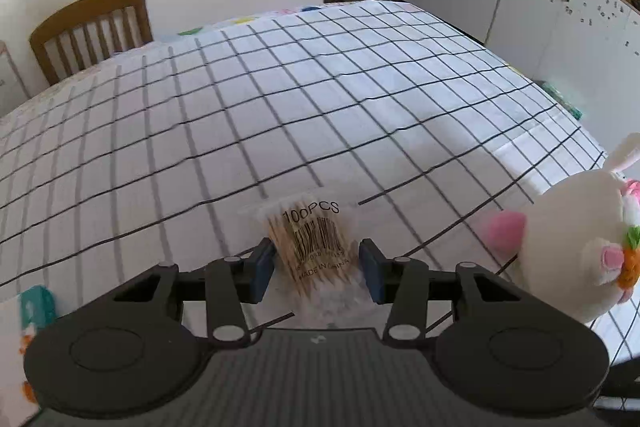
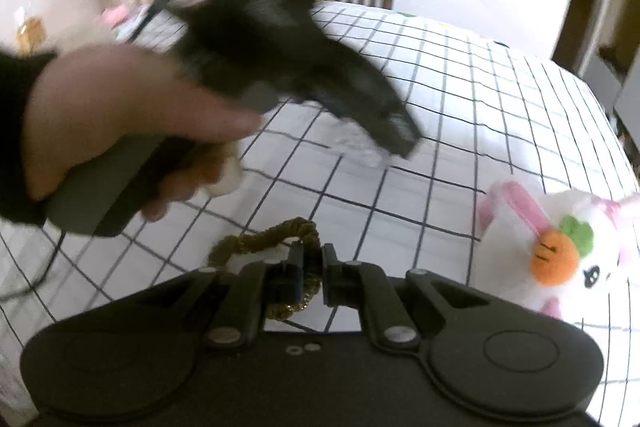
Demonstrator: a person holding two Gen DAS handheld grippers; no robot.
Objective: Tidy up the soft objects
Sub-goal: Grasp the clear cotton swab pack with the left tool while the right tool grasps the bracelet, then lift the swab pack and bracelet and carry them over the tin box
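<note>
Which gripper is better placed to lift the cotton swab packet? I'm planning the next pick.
Left. The left gripper has the cotton swab packet between its fingers. The right gripper is shut on the hair tie.

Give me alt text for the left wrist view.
The left gripper straddles a clear packet of cotton swabs on a grid-patterned tablecloth, with a white plush rabbit at the right edge.
</note>
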